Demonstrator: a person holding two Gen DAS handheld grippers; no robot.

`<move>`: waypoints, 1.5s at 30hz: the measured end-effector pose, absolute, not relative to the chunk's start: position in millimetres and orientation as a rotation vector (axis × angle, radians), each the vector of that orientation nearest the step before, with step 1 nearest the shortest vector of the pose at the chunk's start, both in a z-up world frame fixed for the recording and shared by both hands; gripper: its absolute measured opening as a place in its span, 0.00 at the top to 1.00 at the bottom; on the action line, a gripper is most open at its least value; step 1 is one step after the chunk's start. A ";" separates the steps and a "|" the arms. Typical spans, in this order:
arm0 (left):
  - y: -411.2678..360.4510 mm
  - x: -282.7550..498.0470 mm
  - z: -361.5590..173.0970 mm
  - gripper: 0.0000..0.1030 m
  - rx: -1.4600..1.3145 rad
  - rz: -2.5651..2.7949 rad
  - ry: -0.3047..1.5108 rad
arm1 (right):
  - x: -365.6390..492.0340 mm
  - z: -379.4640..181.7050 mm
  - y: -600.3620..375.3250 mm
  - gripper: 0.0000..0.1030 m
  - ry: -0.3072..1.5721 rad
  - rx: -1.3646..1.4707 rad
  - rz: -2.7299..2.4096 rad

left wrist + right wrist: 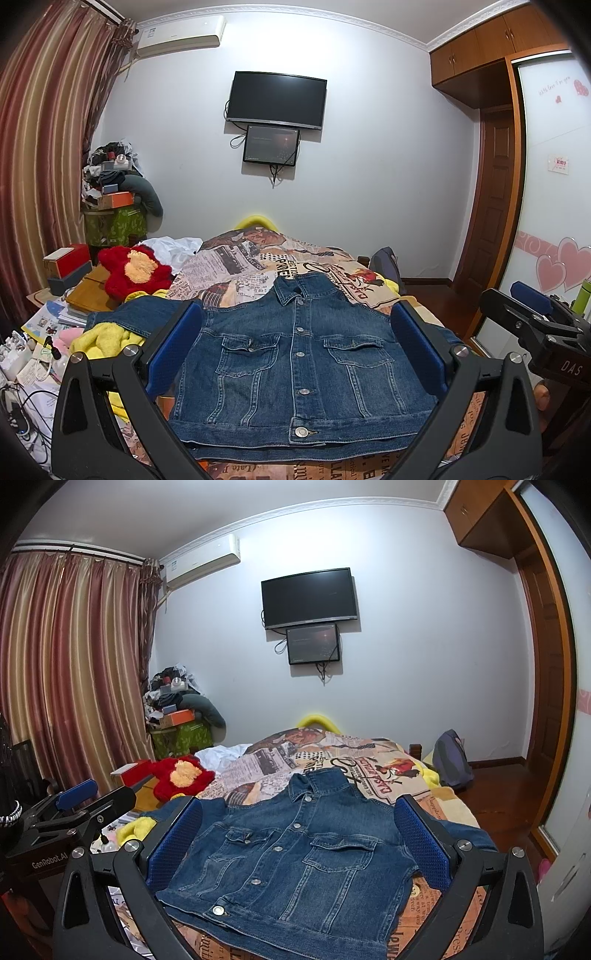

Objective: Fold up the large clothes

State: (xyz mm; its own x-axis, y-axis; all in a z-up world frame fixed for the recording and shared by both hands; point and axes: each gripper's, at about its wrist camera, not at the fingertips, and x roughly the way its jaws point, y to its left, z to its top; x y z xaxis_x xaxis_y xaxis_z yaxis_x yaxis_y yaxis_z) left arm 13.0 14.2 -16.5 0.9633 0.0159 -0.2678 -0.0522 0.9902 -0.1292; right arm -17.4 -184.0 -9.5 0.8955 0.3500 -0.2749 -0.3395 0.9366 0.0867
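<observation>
A blue denim jacket [295, 365] lies front up and buttoned on the bed, collar away from me, sleeves spread to both sides; it also shows in the right wrist view [291, 864]. My left gripper [295, 314] is open and empty, held above the jacket's near hem. My right gripper [297, 808] is open and empty too, above the jacket's near right part. The right gripper also shows at the right edge of the left wrist view [532, 314], and the left gripper at the left of the right wrist view [88, 797].
The bed has a newspaper-print cover [258, 262]. A red plush toy [135, 269], boxes, books and cables crowd the left side. A yellow towel [103, 339] lies under the left sleeve. A backpack [452, 758] and wardrobe door [554, 184] are on the right.
</observation>
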 end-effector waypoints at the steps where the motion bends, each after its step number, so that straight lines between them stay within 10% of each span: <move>1: 14.1 12.7 -16.7 0.00 -0.136 0.034 0.270 | -17.5 -9.5 -184.0 0.00 0.291 0.037 0.357; 24: 37.0 46.8 -17.0 0.00 -0.135 0.082 0.260 | 26.0 -19.9 -166.2 0.00 0.332 -0.010 0.333; 45: 176.2 212.6 -77.5 0.00 -0.195 0.303 0.459 | 232.8 -63.9 -103.2 0.00 0.551 -0.099 0.399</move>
State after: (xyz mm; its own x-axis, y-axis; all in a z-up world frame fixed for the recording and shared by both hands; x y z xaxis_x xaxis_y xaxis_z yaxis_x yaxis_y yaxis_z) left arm 212.6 176.2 -77.5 0.8529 0.2429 -0.4622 -0.3300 0.9367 -0.1166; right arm 232.8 -103.2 -63.9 0.7773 0.3421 -0.5279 -0.3947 0.9187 0.0142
